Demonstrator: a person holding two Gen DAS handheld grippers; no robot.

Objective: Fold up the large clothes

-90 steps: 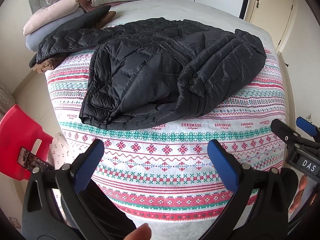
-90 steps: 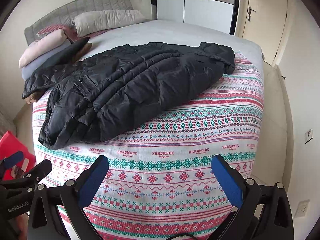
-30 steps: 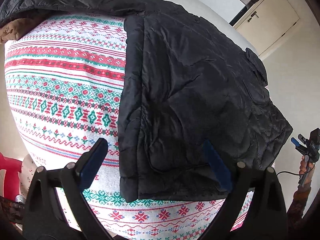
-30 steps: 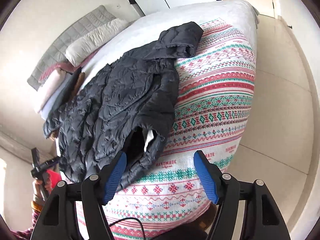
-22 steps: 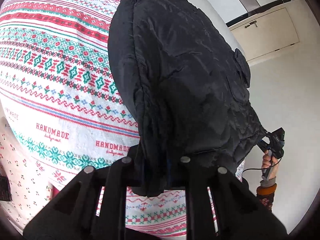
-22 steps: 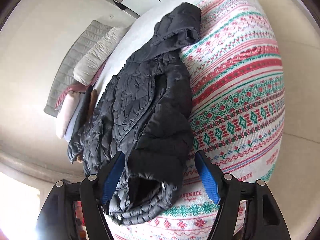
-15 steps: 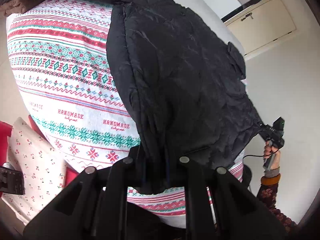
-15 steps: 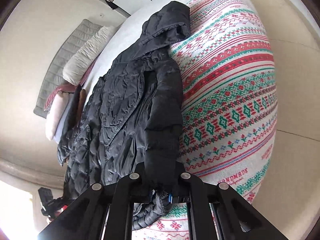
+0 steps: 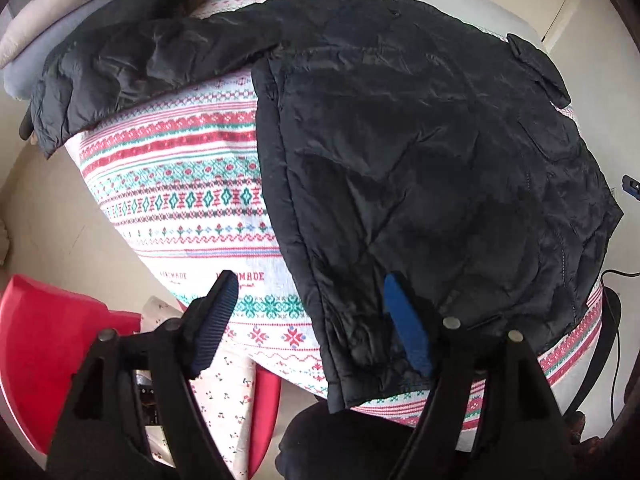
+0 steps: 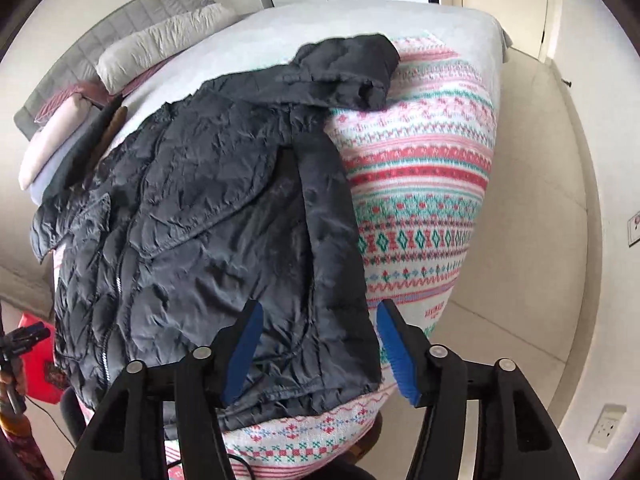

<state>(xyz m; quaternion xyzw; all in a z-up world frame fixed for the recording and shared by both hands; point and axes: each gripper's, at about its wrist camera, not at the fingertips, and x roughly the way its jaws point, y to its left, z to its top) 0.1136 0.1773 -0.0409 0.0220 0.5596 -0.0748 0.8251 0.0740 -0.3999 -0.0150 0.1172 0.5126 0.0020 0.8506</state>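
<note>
- A bedroom is showing here, with a bed taking up most of both views, a grey headboard and stacked pillows at its far end, pale floor around it.
- A patterned knit blanket in red, green and white bands is covering the near end of the bed and draping over the edge.
- The black puffer jacket is lying spread on the blanket, its hem reaching the near edge, one sleeve stretching out toward the pillows, the hood bunching up at the far side.
- A red chair is standing on the floor beside the bed.
- The left gripper is hovering with fingers apart, straddling the jacket's lower side edge and holding nothing.
- The right gripper is likewise gaping, its blue pads flanking the hem corner without pinching it.
- Judging from here, the jacket is flattened but no fold is made yet.
- Risks: the slick, puffy fabric is likely to slip from a shallow pinch; a grip taking only the top layer would be dragging the front panel askew; the hem is sitting close to the bed edge, so a pull toward the person could be sliding the whole jacket off.
</note>
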